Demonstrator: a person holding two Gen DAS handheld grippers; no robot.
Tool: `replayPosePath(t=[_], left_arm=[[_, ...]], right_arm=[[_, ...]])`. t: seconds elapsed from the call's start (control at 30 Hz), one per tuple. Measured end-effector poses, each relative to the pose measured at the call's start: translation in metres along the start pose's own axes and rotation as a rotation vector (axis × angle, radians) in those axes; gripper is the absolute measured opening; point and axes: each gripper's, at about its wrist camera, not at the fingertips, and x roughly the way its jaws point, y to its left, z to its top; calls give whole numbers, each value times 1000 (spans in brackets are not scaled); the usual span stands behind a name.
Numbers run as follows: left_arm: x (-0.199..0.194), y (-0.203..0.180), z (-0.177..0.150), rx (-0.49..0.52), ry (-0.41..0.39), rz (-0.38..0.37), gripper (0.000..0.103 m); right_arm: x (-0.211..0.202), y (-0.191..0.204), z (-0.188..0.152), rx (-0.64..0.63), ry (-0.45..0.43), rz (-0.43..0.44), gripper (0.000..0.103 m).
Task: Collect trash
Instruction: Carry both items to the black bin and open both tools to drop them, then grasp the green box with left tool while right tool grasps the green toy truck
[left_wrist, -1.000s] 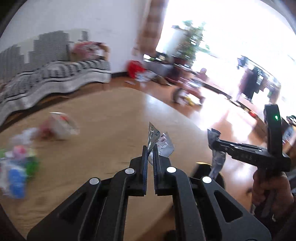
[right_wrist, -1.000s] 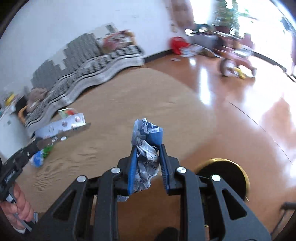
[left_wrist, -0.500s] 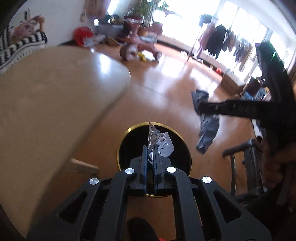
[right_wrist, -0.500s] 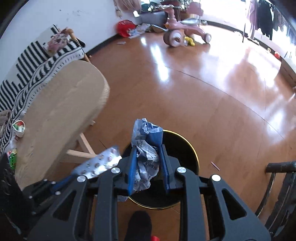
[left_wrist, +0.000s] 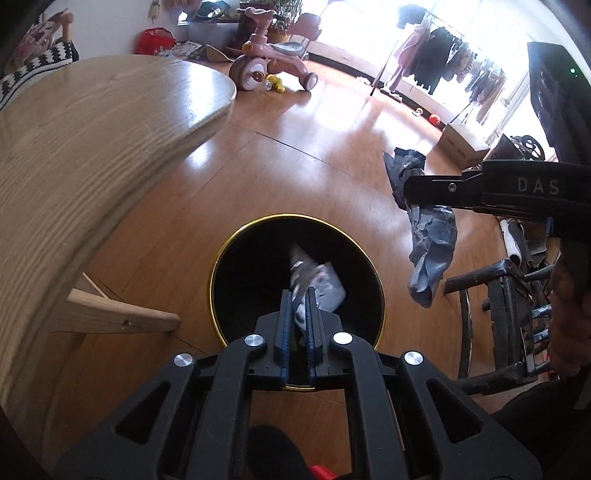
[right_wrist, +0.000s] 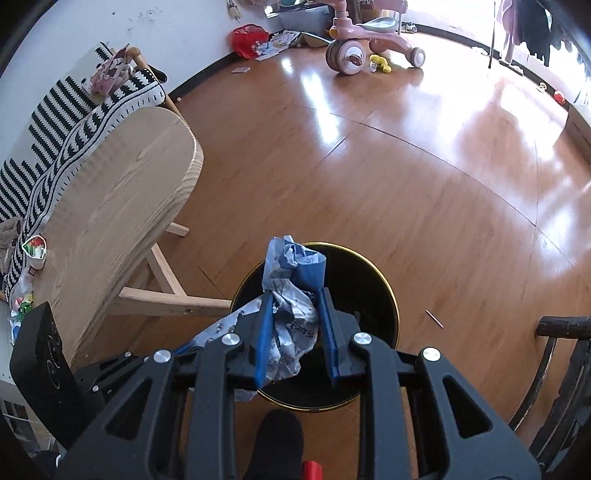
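Observation:
A black trash bin with a gold rim (left_wrist: 221, 258) (right_wrist: 384, 280) stands on the wood floor beside the table. My left gripper (left_wrist: 299, 295) is directly over the bin's mouth, jaws slightly parted around a silver blister pack (left_wrist: 314, 280) that looks blurred between them. My right gripper (right_wrist: 295, 299) is shut on a crumpled blue and white wrapper (right_wrist: 291, 280) and holds it above the bin's near left side. The right gripper and its wrapper (left_wrist: 428, 236) also show in the left wrist view. The blister pack (right_wrist: 229, 325) shows in the right wrist view.
A light wooden table (left_wrist: 74, 147) (right_wrist: 110, 206) stands left of the bin, with trash at its far end (right_wrist: 29, 258). A dark chair (left_wrist: 509, 317) (right_wrist: 561, 369) stands right of the bin. A pink tricycle (right_wrist: 369, 40) is far across the floor.
Both grippers swung from the table to over the bin. The left jaws have parted a little and the blister pack now looks blurred between them.

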Motion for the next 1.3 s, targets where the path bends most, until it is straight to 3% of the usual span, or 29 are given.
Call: replayPosePath(t=[0.1,0.13,0.17,0.23,0.3,0.43,0.47,0.67,0.77,1.03,1.3], left_arm=[[4,-1,1,0,14,-2,10],[3,-1,0,2,16,0,24],[1,0,0,4,14,1,45],[-3,-1,0,1,-7,4,58],[-8,-1,3,3,-17,3,59],[-23,4,8,-19,-40,14,70],[-26,6,8,-24,-47,16,74],[-57,19,10,-49,-82,48,80],[-91,30,8,-63,-122,91,87],[-202,102,-20,-190,-233,273,91],[-334,211,-99,-429,-329,533,91]], right_arm=[[2,-3,0,12,5,-4,24],[2,-4,-1,13,9,-4,24],[4,-4,-1,13,14,-5,25],[8,-4,-2,13,28,-10,25],[10,-4,-1,15,35,-18,27],[12,-5,0,21,40,-34,56],[12,-4,0,20,36,-36,59],[9,7,0,9,22,-36,59],[3,22,3,-17,-12,-29,63],[-12,122,1,-166,-93,96,67],[-8,302,-28,-394,-60,330,68]])
